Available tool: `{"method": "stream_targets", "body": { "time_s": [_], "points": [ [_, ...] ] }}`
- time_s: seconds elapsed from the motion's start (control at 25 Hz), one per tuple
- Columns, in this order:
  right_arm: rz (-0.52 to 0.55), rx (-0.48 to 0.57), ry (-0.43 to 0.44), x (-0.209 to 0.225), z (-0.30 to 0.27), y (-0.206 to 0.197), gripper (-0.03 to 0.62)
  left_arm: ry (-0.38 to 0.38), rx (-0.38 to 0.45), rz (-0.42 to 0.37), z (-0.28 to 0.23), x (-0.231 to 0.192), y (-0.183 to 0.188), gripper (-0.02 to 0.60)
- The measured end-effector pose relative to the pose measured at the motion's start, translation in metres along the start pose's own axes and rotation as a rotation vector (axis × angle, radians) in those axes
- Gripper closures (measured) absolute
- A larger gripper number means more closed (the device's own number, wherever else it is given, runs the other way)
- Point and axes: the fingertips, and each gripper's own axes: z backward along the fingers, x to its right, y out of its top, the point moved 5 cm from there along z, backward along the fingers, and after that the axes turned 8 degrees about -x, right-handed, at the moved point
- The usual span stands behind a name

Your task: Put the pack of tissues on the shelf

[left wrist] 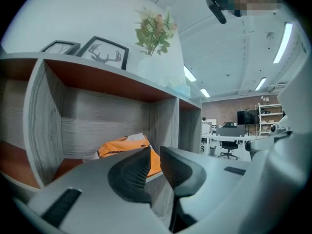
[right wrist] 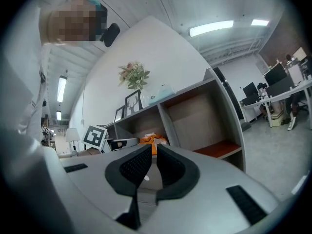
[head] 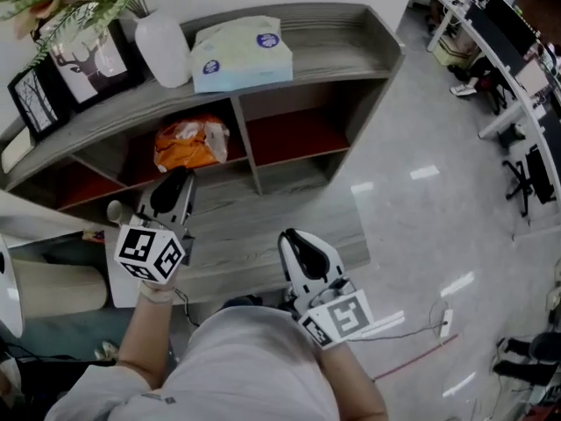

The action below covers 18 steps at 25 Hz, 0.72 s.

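Note:
A white and blue pack of tissues (head: pixel 241 53) lies on the top board of the grey wooden shelf (head: pixel 351 38). An orange pack (head: pixel 188 143) sits in the middle compartment just below it. My left gripper (head: pixel 175 181) points at that compartment, a short way in front of the orange pack (left wrist: pixel 127 145). Its jaws (left wrist: pixel 155 151) stand slightly apart with nothing between them. My right gripper (head: pixel 295 238) hangs lower and to the right, over the floor in front of the shelf. The right gripper (right wrist: pixel 154 148) holds nothing, and only a thin slit shows between its pads.
A white vase (head: pixel 164 49) with flowers and two framed pictures (head: pixel 88 60) stand on the top board left of the tissues. The compartment right of the orange pack has a red floor (head: pixel 298 134). Desks and office chairs (head: pixel 517 174) stand at the far right.

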Motion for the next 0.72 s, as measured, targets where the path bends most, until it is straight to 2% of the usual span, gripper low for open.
{"method": "stream_targets", "body": {
  "time_s": [0.12,0.24,0.72],
  "points": [
    [0.006,-0.014,0.066,-0.008,-0.019,0.000,0.549,0.036,0.014,0.027,0.025,-0.009,-0.004,0.550],
    [0.008,-0.028,0.132,-0.018,-0.037,-0.002,0.549,0.055,0.019,0.073,0.049,-0.018,-0.009,0.563],
    [0.042,-0.090,0.352,-0.067,-0.094,-0.012,0.549,0.131,-0.002,0.182,0.128,-0.026,-0.044,0.565]
  ]
}}
